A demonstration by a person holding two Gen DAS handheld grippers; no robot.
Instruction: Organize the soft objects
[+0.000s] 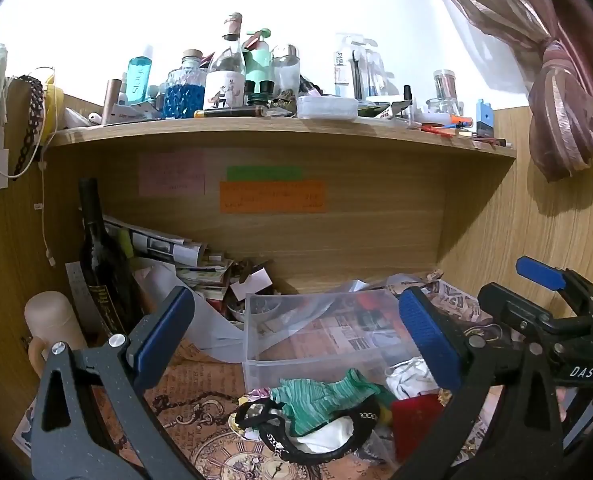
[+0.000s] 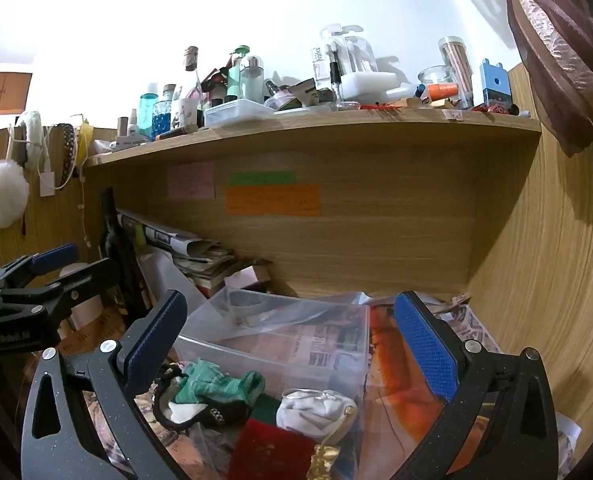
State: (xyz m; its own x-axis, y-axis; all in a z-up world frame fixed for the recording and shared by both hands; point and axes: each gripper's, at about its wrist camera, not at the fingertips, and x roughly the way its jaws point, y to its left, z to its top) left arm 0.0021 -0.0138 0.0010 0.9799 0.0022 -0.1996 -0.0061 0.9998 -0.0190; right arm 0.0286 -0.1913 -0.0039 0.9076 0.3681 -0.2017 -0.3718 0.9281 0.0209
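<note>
A heap of soft things lies on the desk in front of a clear plastic box (image 1: 264, 364) (image 2: 352, 344): a green knitted cloth (image 1: 320, 400) (image 2: 216, 386), a black strap (image 1: 328, 448) (image 2: 212, 414), a white cloth (image 1: 406, 376) (image 2: 316, 408) and a red felt piece (image 1: 416, 420) (image 2: 268, 452). My left gripper (image 1: 296, 340) is open and empty, above the heap. My right gripper (image 2: 292, 344) is open and empty, over the box and the heap. Each gripper shows at the edge of the other's view (image 1: 544, 300) (image 2: 36, 280).
A wooden shelf (image 1: 280, 132) (image 2: 316, 128) crowded with bottles and jars runs overhead. A dark wine bottle (image 1: 100, 256), stacked papers (image 1: 176, 252) (image 2: 192, 252) and a beige flask (image 1: 52, 320) stand at the left. Wooden panels close both sides. A curtain (image 1: 564, 112) hangs at the right.
</note>
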